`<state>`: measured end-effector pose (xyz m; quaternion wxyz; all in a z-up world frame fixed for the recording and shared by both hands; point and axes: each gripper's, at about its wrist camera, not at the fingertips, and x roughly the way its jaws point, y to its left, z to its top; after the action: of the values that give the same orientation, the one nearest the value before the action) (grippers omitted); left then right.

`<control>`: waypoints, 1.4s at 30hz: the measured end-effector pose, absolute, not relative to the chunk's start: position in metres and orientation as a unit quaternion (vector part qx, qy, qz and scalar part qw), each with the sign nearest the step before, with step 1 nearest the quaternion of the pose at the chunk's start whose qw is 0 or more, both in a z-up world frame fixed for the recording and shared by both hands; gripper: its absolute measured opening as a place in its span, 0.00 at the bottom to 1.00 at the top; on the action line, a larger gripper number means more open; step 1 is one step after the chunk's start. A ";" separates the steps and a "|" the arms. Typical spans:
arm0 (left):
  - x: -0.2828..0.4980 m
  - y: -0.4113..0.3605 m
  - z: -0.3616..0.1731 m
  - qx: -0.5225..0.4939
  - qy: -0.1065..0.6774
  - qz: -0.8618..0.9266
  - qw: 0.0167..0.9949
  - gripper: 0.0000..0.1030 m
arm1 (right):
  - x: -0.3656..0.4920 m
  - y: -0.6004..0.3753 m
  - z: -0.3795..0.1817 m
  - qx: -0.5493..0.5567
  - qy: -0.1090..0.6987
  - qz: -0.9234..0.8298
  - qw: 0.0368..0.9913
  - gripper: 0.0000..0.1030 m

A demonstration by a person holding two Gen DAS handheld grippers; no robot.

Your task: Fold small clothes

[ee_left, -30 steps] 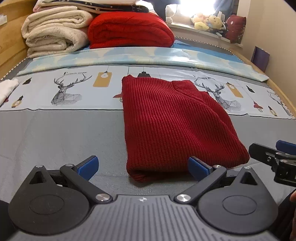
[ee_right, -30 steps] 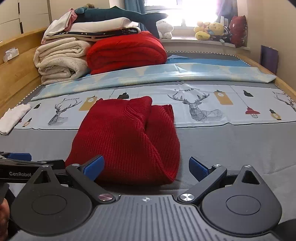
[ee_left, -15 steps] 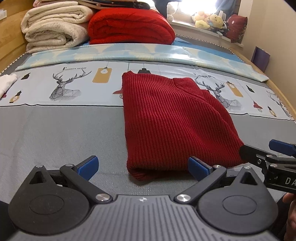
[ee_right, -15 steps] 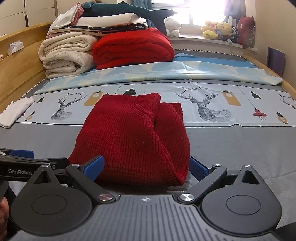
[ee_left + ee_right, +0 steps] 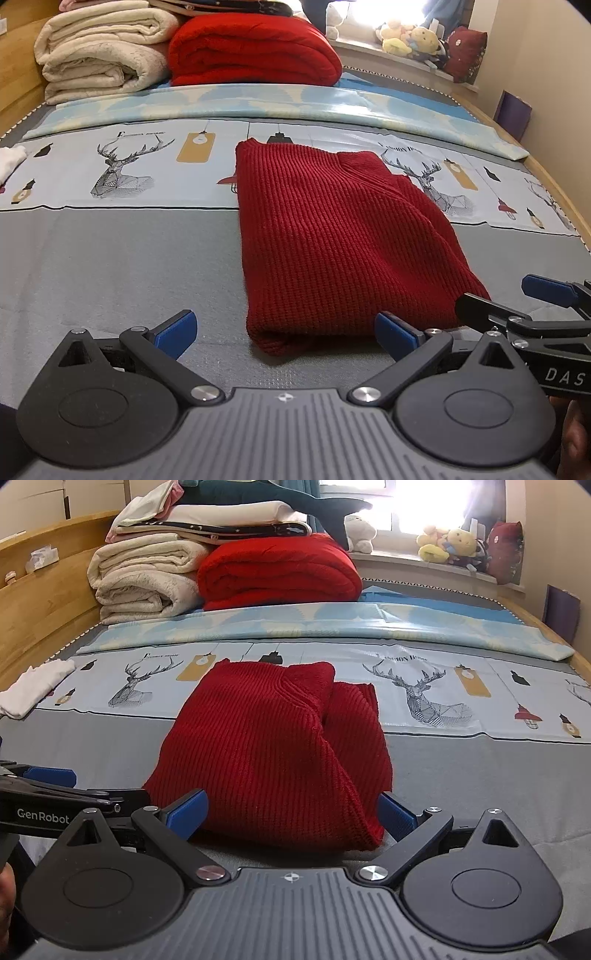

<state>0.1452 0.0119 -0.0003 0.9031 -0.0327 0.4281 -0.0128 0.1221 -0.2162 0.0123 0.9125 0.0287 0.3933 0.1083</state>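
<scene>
A dark red knitted sweater lies folded on the bed, one sleeve doubled along its right side. My left gripper stands open just before the sweater's near left corner, and that edge reaches in between its blue pads. In the right wrist view the sweater bulges up in the middle. There my right gripper is open with the near right corner between its fingers. Each gripper shows in the other's view: the right gripper at the sweater's right corner, the left gripper at its left.
Folded cream blankets and a red blanket are stacked at the head of the bed. A white cloth lies at the left edge. A wooden bed frame runs along the left; soft toys sit on the windowsill.
Both grippers have moved forward and lower toward the sweater's near edge, so it now sits between their fingers. Both stay open. The sweater has not moved.
</scene>
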 end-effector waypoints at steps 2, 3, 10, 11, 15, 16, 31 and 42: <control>0.146 0.011 -0.001 -0.031 0.429 -0.013 0.903 1.00 | 0.122 -0.215 0.012 0.028 0.393 0.110 0.912 0.95; 0.146 0.011 -0.001 -0.030 0.429 -0.013 0.903 1.00 | 0.122 -0.215 0.012 0.027 0.393 0.110 0.912 0.95; 0.147 0.010 -0.002 -0.029 0.430 -0.014 0.902 1.00 | 0.122 -0.215 0.010 0.024 0.396 0.112 0.911 0.95; 0.148 0.010 -0.003 -0.029 0.430 -0.014 0.902 1.00 | 0.122 -0.215 0.010 0.024 0.397 0.112 0.911 0.95; 0.147 0.010 -0.002 -0.029 0.430 -0.014 0.902 1.00 | 0.122 -0.215 0.010 0.023 0.398 0.112 0.910 0.95; 0.147 0.010 -0.003 -0.029 0.430 -0.014 0.902 1.00 | 0.122 -0.215 0.009 0.023 0.398 0.112 0.910 0.95; 0.147 0.009 -0.003 -0.029 0.430 -0.013 0.902 1.00 | 0.123 -0.214 0.007 0.025 0.400 0.112 0.909 0.95; 0.148 0.009 -0.003 -0.028 0.429 -0.015 0.903 1.00 | 0.123 -0.215 0.008 0.025 0.400 0.113 0.909 0.95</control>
<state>0.1480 0.0092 -0.0026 0.9030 -0.0281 0.4285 -0.0149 0.1230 -0.2151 0.0078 0.9090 0.0250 0.4003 0.1133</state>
